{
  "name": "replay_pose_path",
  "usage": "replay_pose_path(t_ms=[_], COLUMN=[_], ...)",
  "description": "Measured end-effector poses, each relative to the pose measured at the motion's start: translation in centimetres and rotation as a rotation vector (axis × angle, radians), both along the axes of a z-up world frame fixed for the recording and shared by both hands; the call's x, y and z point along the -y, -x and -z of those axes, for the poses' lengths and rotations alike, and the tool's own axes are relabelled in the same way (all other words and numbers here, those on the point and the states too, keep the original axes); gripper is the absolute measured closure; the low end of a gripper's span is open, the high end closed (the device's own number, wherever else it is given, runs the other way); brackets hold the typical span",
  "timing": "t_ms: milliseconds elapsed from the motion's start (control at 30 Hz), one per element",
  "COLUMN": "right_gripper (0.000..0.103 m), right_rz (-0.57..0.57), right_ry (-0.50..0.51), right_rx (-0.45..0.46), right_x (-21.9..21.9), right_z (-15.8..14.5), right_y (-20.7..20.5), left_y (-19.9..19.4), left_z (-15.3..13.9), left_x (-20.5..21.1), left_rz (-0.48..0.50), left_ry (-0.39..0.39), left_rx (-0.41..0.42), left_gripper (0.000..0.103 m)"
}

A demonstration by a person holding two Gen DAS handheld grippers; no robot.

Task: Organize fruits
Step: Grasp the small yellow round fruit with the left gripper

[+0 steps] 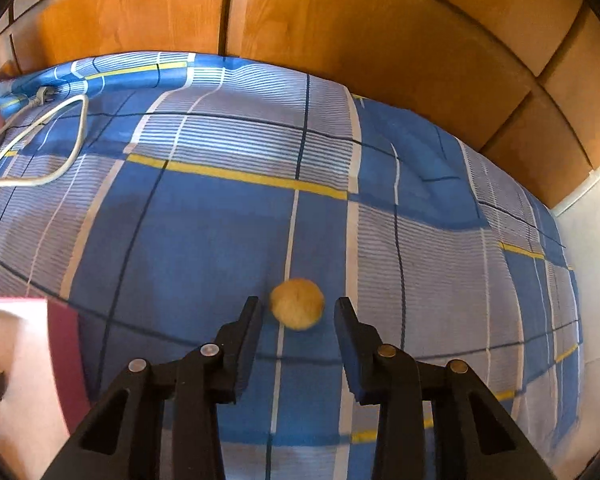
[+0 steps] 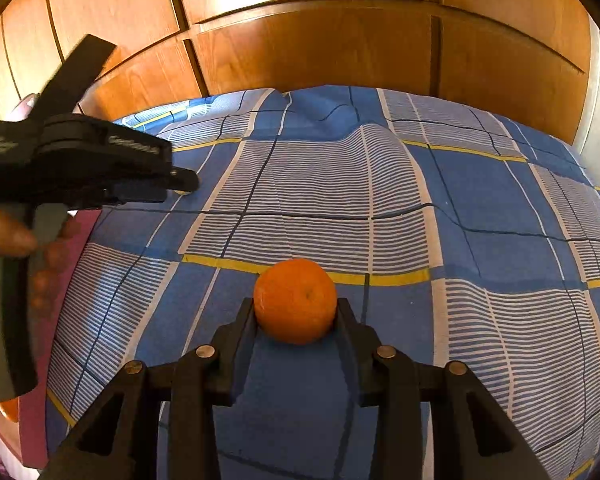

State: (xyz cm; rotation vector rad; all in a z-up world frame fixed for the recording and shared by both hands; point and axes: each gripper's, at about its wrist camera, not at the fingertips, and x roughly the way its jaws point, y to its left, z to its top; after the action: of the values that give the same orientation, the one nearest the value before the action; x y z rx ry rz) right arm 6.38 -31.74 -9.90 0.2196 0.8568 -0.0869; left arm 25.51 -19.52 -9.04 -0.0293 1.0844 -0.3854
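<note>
Left gripper (image 1: 296,312) points down at the bed (image 1: 204,240), with a small yellowish fruit (image 1: 297,303) lying on the checked cover straight ahead, between the two fingertips. There's a visible gap on both sides of it, more on the right, so the pads aren't pressing: jaws part open, nothing held. The fruit is roundish with no clear long axis, so closing in place looks enough, maybe after easing a bit further forward.

Right gripper (image 2: 296,308) has an orange (image 2: 296,300) clamped between its fingertips, both pads touching, over the bed cover.

The right wrist view also shows the left gripper from outside at the left edge, with a hand (image 2: 8,236) on its handle, but not the yellowish fruit. The left wrist view alone shows that fruit, plus a white cable (image 1: 60,136) well away.
</note>
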Motion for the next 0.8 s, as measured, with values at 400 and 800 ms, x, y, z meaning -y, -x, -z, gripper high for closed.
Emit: replay_pose_path(t_ms=[400,800], right_gripper=[0.064,0.064], right_rz=[-0.011,-0.014], right_ry=[-0.044,-0.059], right_rx=[0.0,0.007], right_x=[0.6,0.8], right_z=[0.3,0.3], right_y=[-0.1,0.0], left_y=[3.2,12.7], left_z=[0.0,0.2], left_x=[-0.3,-1.9], left_rz=[0.056,0.115], left_ry=[-0.008,-0.044], left_rx=[0.019,0.023], left_gripper=[0.076,0.076])
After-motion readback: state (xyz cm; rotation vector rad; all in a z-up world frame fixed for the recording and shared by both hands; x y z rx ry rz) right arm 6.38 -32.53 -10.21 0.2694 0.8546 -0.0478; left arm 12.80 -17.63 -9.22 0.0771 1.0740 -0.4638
